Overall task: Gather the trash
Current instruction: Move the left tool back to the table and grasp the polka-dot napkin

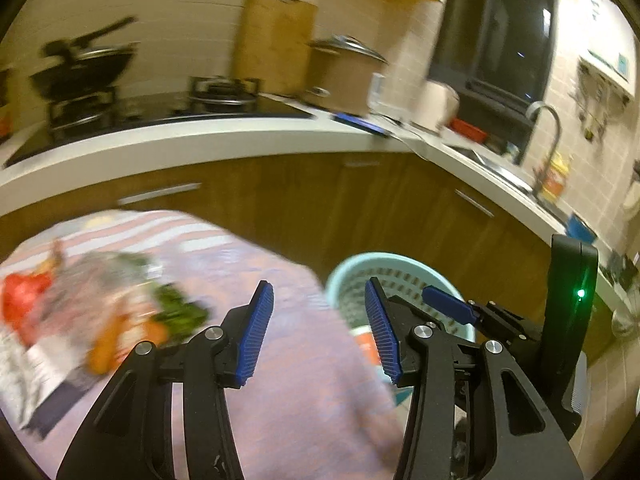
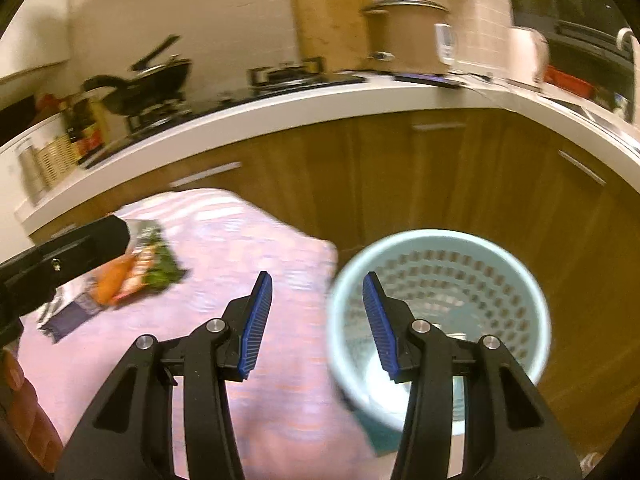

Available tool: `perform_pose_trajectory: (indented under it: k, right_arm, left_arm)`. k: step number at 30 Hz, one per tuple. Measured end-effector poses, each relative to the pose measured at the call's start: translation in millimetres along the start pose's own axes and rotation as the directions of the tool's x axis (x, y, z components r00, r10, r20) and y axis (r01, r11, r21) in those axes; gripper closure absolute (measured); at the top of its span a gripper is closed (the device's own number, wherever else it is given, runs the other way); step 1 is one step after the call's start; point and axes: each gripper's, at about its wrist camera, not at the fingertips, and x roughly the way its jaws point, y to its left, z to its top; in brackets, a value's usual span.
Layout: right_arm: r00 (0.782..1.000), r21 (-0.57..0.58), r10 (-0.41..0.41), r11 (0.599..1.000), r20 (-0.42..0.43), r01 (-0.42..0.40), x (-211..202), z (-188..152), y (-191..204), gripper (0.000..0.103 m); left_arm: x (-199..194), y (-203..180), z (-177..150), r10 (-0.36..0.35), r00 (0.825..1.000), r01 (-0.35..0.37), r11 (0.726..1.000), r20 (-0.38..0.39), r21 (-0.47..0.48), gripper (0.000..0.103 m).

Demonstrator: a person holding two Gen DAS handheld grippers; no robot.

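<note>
- The left gripper has its jaws partly spread with nothing between them; it hangs over the pink striped tablecloth.
- The right gripper is likewise part-way open and empty, over the gap between the cloth's edge and the basket.
- One pale-blue perforated waste basket stands on the floor just beside the table's right edge; something pale lies at its bottom, too blurred to name.
- One pile of trash, printed wrappers in red, orange and green, lies on the cloth to the left.
- Wooden cabinets under a white counter close off the far side, with bare floor between.
</note>
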Motion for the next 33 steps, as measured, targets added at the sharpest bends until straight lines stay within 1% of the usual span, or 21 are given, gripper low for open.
perform_pose_trajectory:
  k: [2, 6, 8, 10, 12, 14, 15, 16, 18, 19, 22, 24, 26, 28, 30, 31, 33]
  right_arm:
    - [0.999, -0.019, 0.034, 0.999, -0.008, -0.035, 5, -3, 24, 0.059]
    - [0.995, -0.046, 0.096, 0.994, -0.028, -0.097, 16, -11, 67, 0.060]
    - [0.993, -0.059, 0.117, 0.991, -0.031, -0.118, 20, -17, 86, 0.063]
    - [0.990, -0.078, 0.134, 0.987, -0.044, -0.138, 28, -24, 106, 0.064]
    - [0.988, -0.099, 0.147, 0.983, -0.055, -0.152, 37, -29, 126, 0.067]
    - [0.987, -0.125, 0.147, 0.980, -0.062, -0.154, 42, -33, 138, 0.070]
    - [0.988, -0.144, 0.139, 0.979, -0.062, -0.146, 43, -35, 143, 0.073]
    - [0.990, -0.171, 0.130, 0.976, -0.052, -0.137, 41, -36, 149, 0.074]
    - [0.990, -0.201, 0.134, 0.970, -0.038, -0.139, 38, -38, 155, 0.074]
    - [0.990, -0.204, 0.135, 0.969, -0.040, -0.140, 40, -38, 155, 0.074]
    - [0.989, -0.194, 0.135, 0.970, -0.052, -0.143, 43, -38, 153, 0.074]
    - [0.989, -0.189, 0.136, 0.971, -0.058, -0.145, 44, -38, 152, 0.074]
    - [0.989, -0.192, 0.134, 0.971, -0.061, -0.144, 45, -39, 152, 0.074]
    - [0.989, -0.198, 0.133, 0.970, -0.062, -0.142, 45, -39, 153, 0.074]
    - [0.990, -0.204, 0.130, 0.969, -0.061, -0.140, 45, -40, 153, 0.074]
    - [0.990, -0.205, 0.130, 0.969, -0.061, -0.139, 45, -40, 153, 0.074]
    - [0.990, -0.207, 0.131, 0.968, -0.060, -0.141, 44, -40, 154, 0.074]
  left_arm:
    - [-19, 22, -7, 0.048, 0.999, -0.048, 0.998, 0.020, -0.031, 0.057]
    - [-58, 69, -23, 0.140, 0.989, -0.134, 0.985, 0.046, -0.110, 0.057]
    - [-79, 96, -34, 0.199, 0.978, -0.189, 0.971, 0.056, -0.150, 0.057]
    - [-97, 122, -44, 0.251, 0.966, -0.236, 0.953, 0.059, -0.193, 0.057]
    - [-109, 145, -53, 0.293, 0.955, -0.274, 0.935, 0.055, -0.226, 0.057]
    - [-123, 171, -63, 0.333, 0.942, -0.311, 0.913, 0.043, -0.265, 0.057]
    - [-128, 183, -68, 0.349, 0.937, -0.326, 0.903, 0.035, -0.281, 0.057]
    - [-130, 193, -71, 0.362, 0.932, -0.338, 0.895, 0.028, -0.292, 0.057]
    - [-132, 209, -74, 0.369, 0.929, -0.347, 0.886, 0.016, -0.308, 0.057]
    - [-131, 218, -75, 0.361, 0.932, -0.341, 0.887, 0.007, -0.312, 0.057]
    - [-125, 231, -78, 0.371, 0.929, -0.355, 0.882, -0.009, -0.310, 0.051]
    - [-119, 236, -75, 0.347, 0.938, -0.335, 0.892, -0.015, -0.305, 0.044]
    - [-111, 241, -71, 0.341, 0.940, -0.331, 0.891, -0.025, -0.310, 0.039]
    - [-106, 242, -68, 0.321, 0.947, -0.314, 0.899, -0.029, -0.306, 0.038]
    - [-100, 235, -66, 0.306, 0.952, -0.301, 0.909, -0.028, -0.289, 0.037]
    - [-96, 230, -64, 0.311, 0.950, -0.307, 0.911, -0.032, -0.274, 0.035]
    - [-87, 222, -63, 0.345, 0.937, -0.348, 0.907, -0.053, -0.239, 0.032]
